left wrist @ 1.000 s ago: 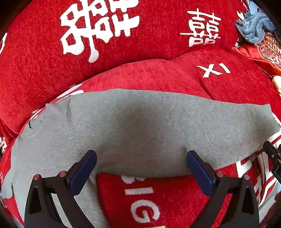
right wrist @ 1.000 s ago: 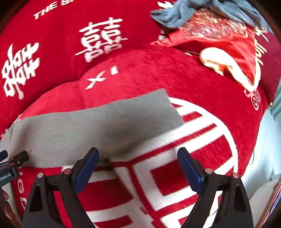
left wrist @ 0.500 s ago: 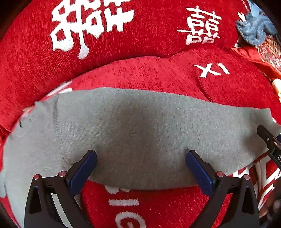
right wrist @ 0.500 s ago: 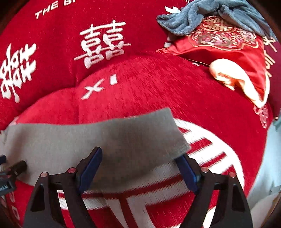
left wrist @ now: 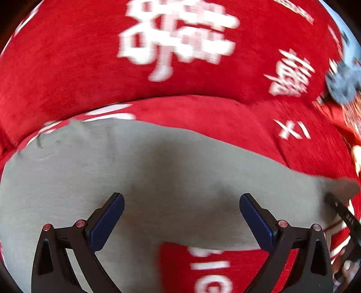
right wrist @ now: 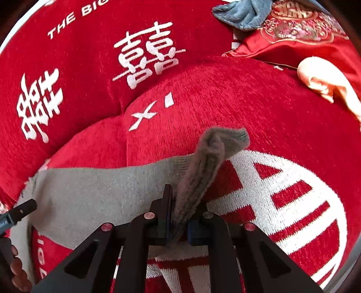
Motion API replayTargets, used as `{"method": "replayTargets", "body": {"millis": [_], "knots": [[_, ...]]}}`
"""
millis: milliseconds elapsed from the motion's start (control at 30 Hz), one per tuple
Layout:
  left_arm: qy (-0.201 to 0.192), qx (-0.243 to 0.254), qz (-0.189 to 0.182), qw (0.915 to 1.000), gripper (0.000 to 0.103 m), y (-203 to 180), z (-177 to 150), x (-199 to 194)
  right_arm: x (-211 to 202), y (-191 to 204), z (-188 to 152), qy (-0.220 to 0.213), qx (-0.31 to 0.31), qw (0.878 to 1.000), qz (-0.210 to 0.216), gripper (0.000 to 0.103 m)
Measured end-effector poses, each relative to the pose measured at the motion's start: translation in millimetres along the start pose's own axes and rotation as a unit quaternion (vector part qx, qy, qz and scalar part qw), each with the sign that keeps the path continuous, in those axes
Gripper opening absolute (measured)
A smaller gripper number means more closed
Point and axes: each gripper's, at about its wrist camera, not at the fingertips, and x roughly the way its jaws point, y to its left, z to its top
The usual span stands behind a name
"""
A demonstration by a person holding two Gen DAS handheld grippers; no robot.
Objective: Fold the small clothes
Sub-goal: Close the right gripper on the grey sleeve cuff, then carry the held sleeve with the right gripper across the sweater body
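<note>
Folding starts: right gripper has just clamped the sock at lower centre; left gripper, gaping, must grip next.

**Two wrist cameras, both looking steeply down at the sofa seat**

The left wrist camera sits close above the grey sock and looks forward and down along its fingers toward the red sofa cover. The right wrist camera faces the same backrest from near the sock's other end. Both views share the sock, the white characters and the grey-blue cloth.
</note>
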Motion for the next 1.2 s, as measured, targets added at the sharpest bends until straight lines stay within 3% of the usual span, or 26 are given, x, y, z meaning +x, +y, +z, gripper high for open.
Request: {"method": "replayTargets", "body": {"millis": [167, 233, 300, 367, 467, 667, 1200], "knots": [[0.019, -0.068, 0.016, 0.9974, 0.102, 54.8, 4.9, 10.1, -1.5, -1.0, 2.5, 0.0, 0.01, 1.0, 0.024, 0.007], [0.026, -0.077, 0.029, 0.9963, 0.102, 61.8, 1.4, 16.6, -13.4, -6.0, 1.7, -0.024, 0.029, 0.999, 0.028, 0.007], [0.058, -0.06, 0.037, 0.9958, 0.102, 55.0, -4.9, 33.8, -26.7, -10.6, 2.2, -0.05, 0.046, 0.997, 0.026, 0.007], [0.028, -0.017, 0.069, 0.9971, 0.102, 38.1, -10.1, 32.9, -32.3, -7.1, 3.8, -0.057, 0.044, 0.997, 0.015, 0.007], [0.029, 0.004, 0.058, 0.9979, 0.102, 27.8, -12.2, 30.7, -36.3, 3.0, 5.3, -0.06, 0.031, 0.998, -0.006, 0.006], [0.031, -0.03, 0.023, 0.9988, 0.102, 54.2, -18.5, 18.3, -57.8, 22.5, 9.0, -0.074, 0.015, 0.997, 0.017, 0.006], [0.002, 0.003, 0.033, 0.9994, 0.102, 108.0, -51.4, -15.9, -59.3, 134.3, -2.1, -0.062, -0.029, 0.997, 0.036, 0.006]]}}
